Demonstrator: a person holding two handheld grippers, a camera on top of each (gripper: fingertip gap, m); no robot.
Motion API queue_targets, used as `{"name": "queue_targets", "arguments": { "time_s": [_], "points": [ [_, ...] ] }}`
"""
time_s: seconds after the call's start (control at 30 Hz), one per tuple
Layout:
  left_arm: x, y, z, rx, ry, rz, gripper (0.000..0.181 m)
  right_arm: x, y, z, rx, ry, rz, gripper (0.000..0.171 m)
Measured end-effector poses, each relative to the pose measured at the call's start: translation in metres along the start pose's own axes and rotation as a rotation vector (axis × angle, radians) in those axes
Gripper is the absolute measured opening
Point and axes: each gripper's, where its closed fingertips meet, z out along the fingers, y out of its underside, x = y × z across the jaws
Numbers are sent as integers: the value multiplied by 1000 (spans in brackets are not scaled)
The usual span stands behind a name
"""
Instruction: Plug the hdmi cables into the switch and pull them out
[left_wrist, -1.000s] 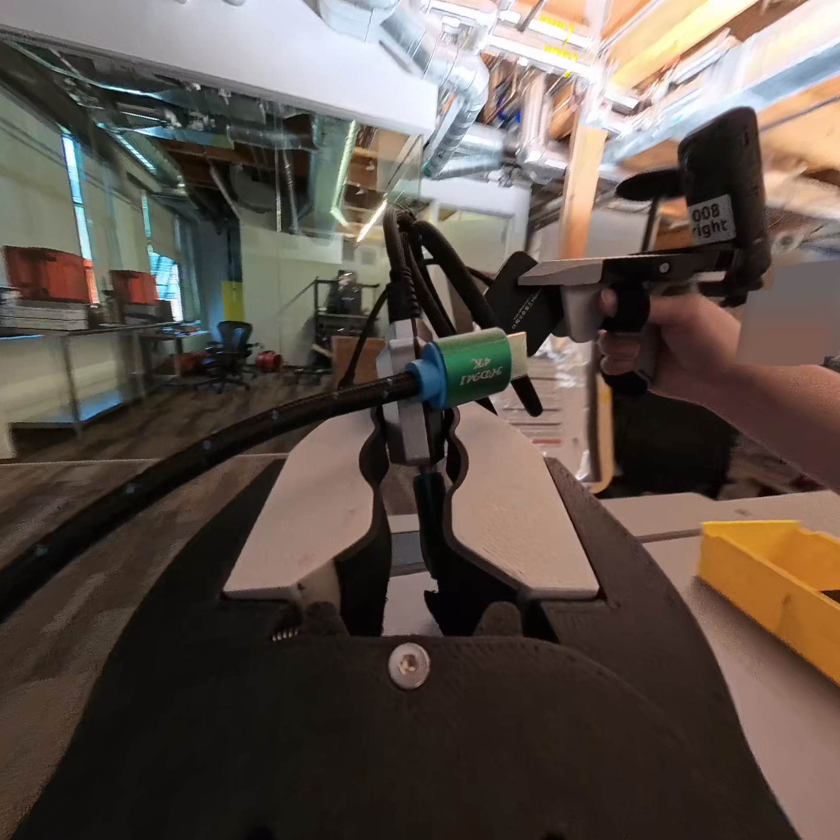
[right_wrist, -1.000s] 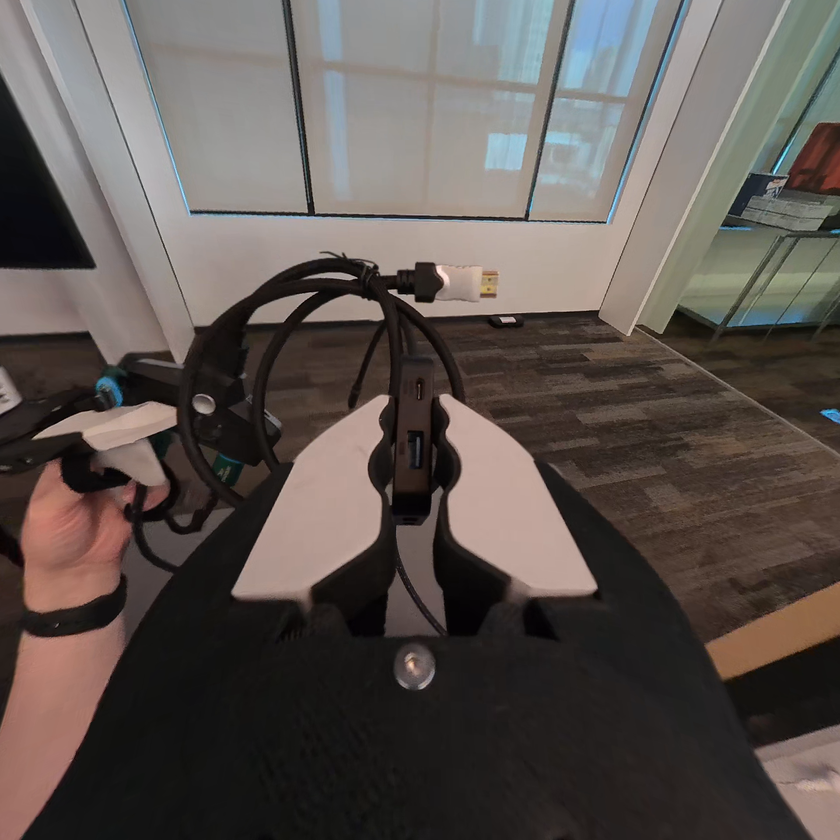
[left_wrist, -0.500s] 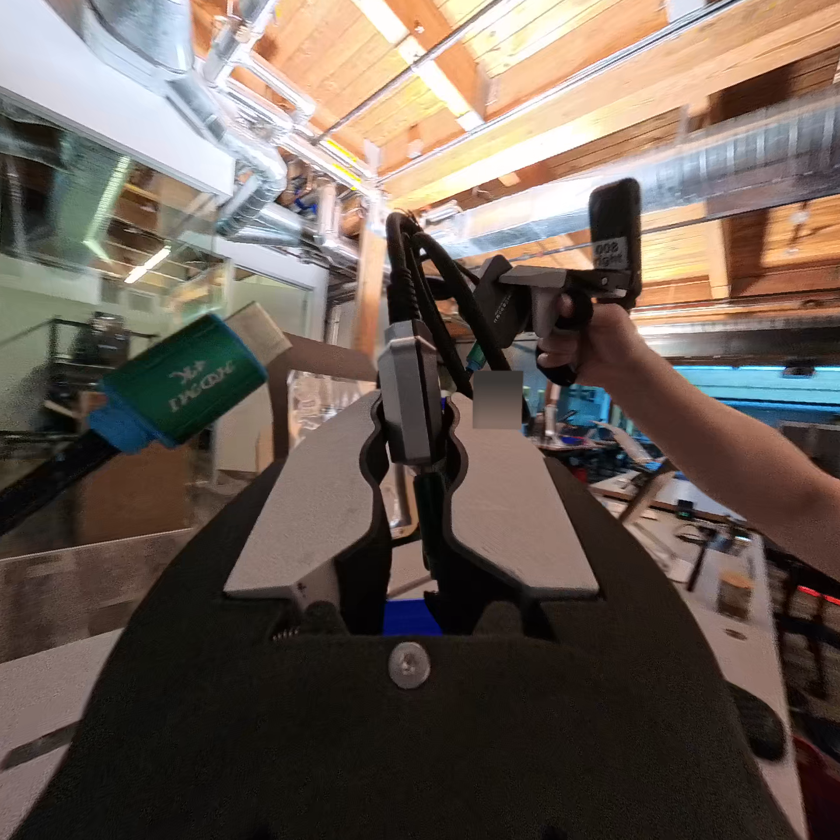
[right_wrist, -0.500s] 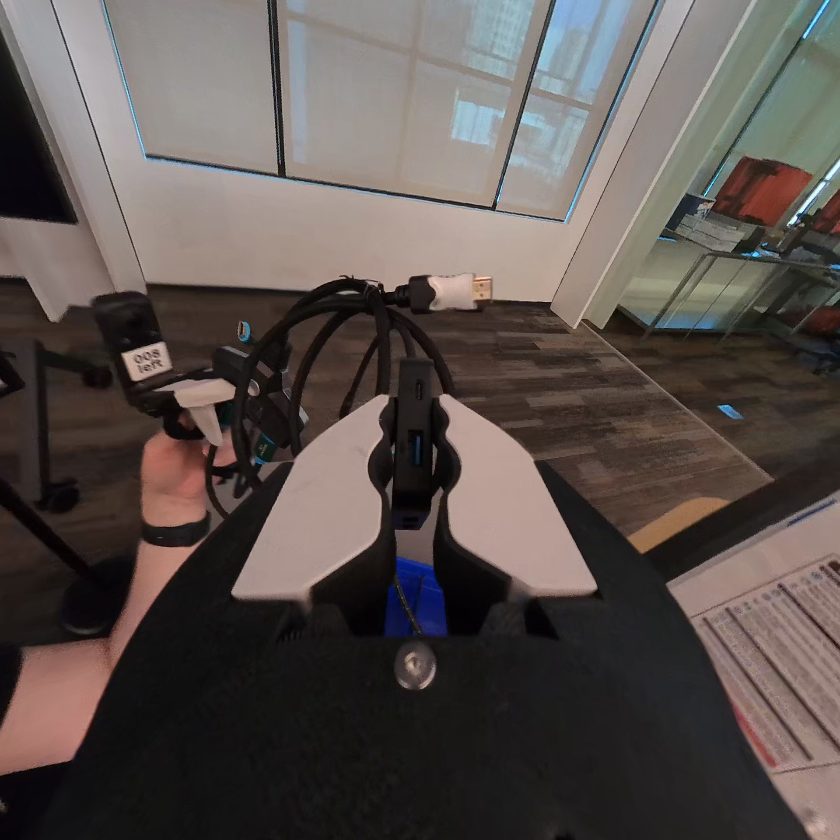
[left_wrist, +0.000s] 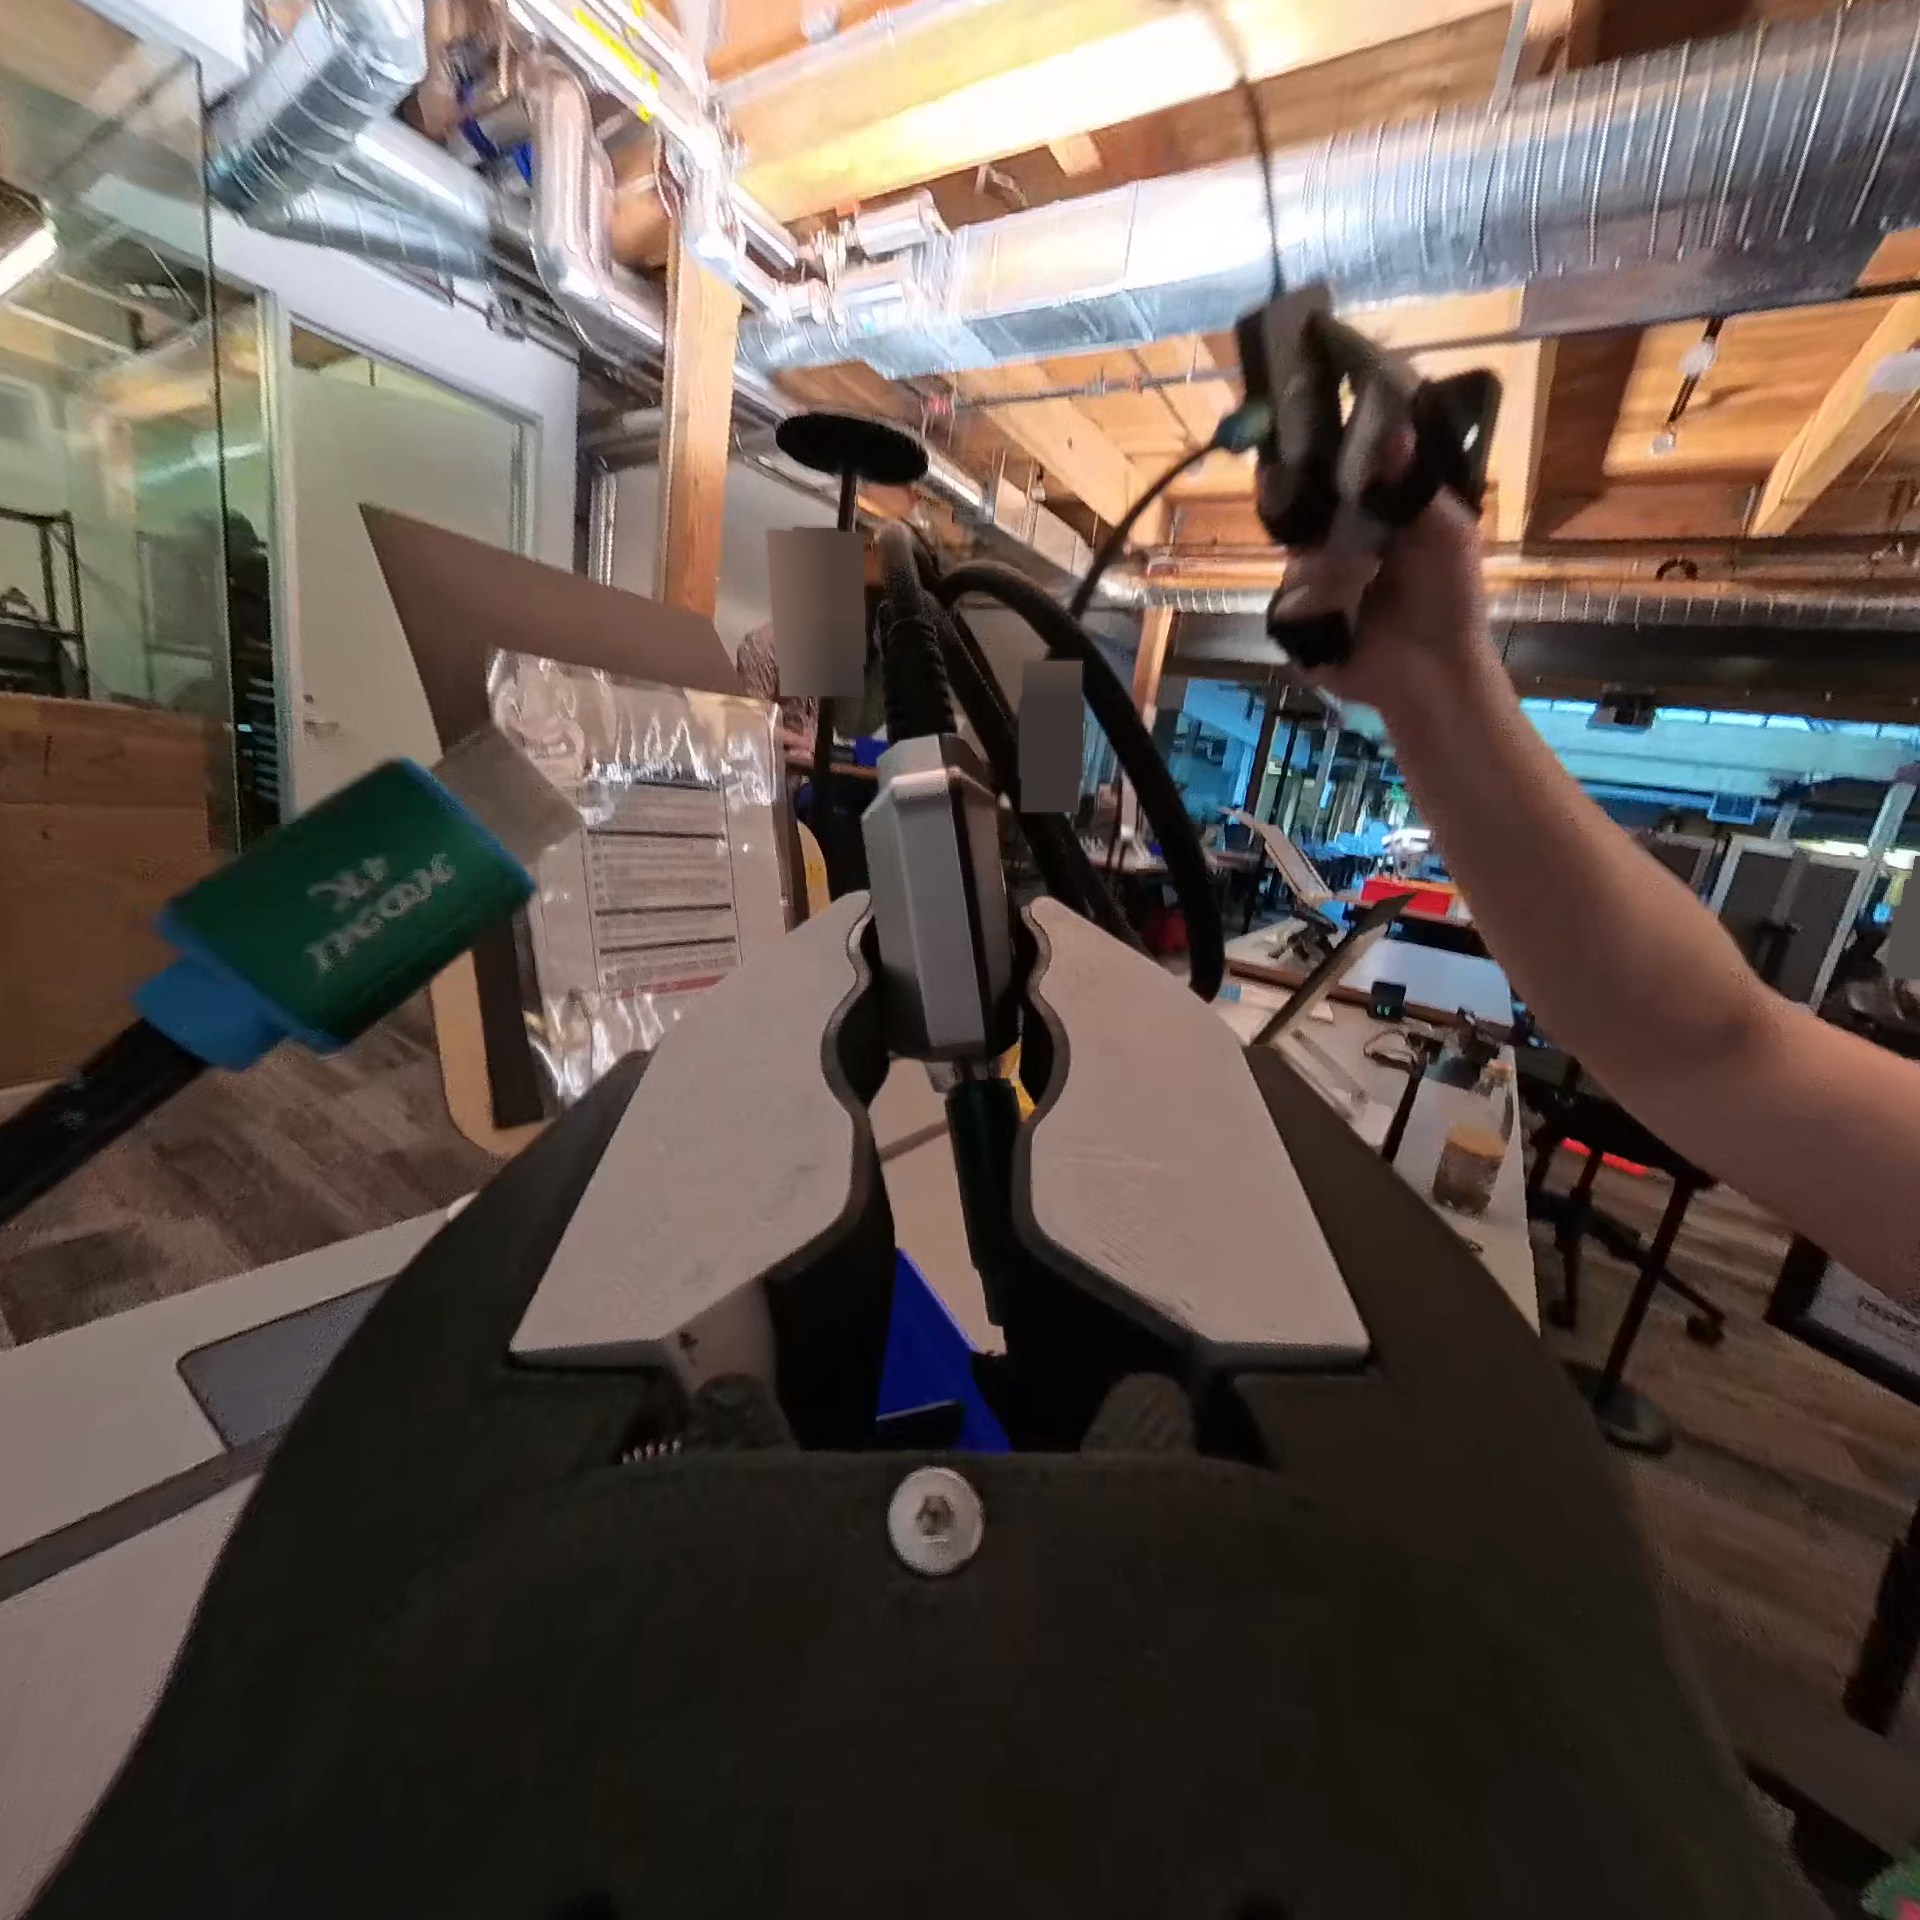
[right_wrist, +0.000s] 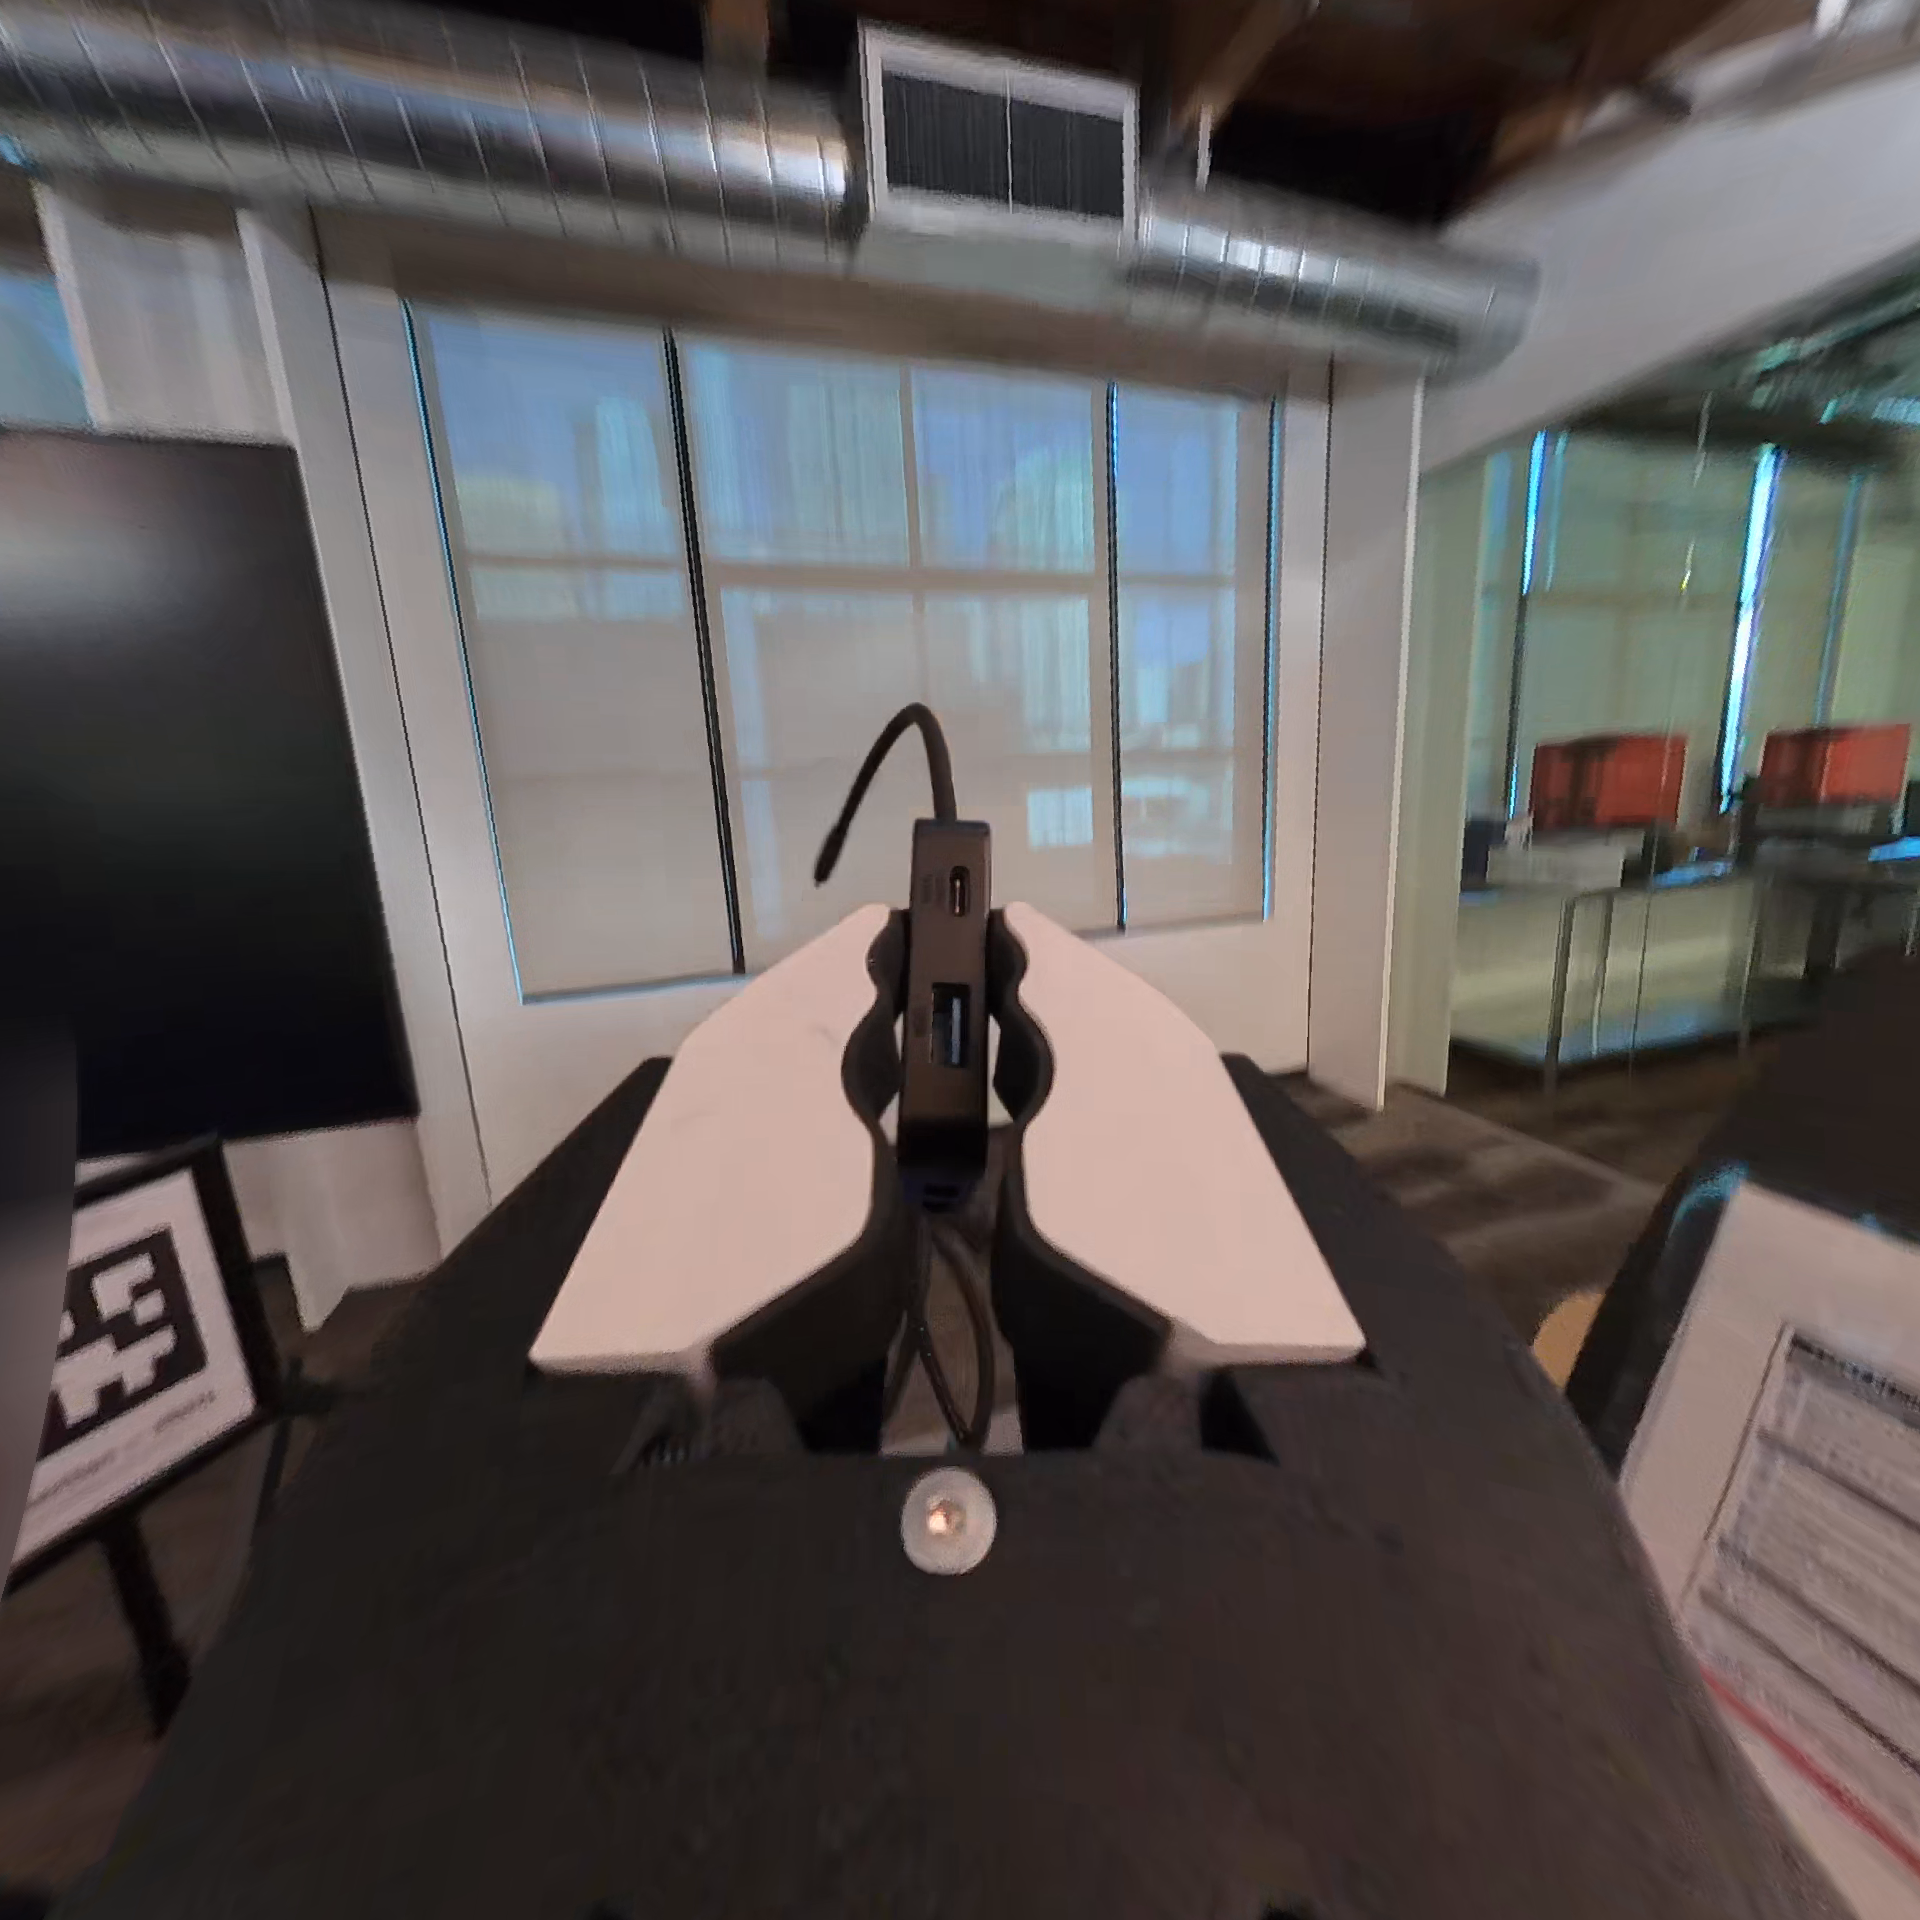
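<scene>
My left gripper is shut on a silver-grey HDMI plug. Black cables loop up from it. A green HDMI plug with a blue collar hangs free at the left on a thick black cable. My right gripper is shut on the dark switch, which stands upright with its side ports showing. A short black tail cable curls from the switch's top. In the left wrist view the right gripper is blurred, held high at the upper right by a hand, apart from the plugs.
A blue bin lies below the left fingers, over a white table. A bagged paper sheet stands behind. In the right wrist view there is a black screen, a marker sign and a printed sheet. The left gripper's tips are roughly 35 cm from the right gripper's.
The right gripper rose and swung away with the switch. The cable loop and white plug left its view. The left view turned right, and the green plug stays at the left.
</scene>
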Motion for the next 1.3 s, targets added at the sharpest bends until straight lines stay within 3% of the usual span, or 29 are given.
{"name": "queue_targets", "arguments": {
  "time_s": [0.3, 0.43, 0.57, 0.73, 0.9, 1.17, 1.3],
  "points": [
    [5, -1, 16, 27, 65, -41, 21, -7, -117, -16, 416, -59, 149, 14],
    [4, -13, 19, 153, 159, -133, 21, 0, -122, -24, 589, -165, 341, 14],
    [-10, -6, 25, 185, 232, -240, 20, 13, -98, -34, 730, -317, 569, 14],
    [-29, 20, 44, 99, 245, -306, 20, 18, -48, -6, 696, -419, 775, 14],
    [-25, 37, 67, 12, 241, -288, 20, -26, -18, 55, 453, -515, 844, 15],
    [-29, 38, 86, 51, 196, -234, 20, -139, -28, 96, 277, -644, 796, 14],
    [-41, 45, 88, 30, 122, -202, 20, -162, -54, 97, 294, -629, 728, 14]
  ]
}}
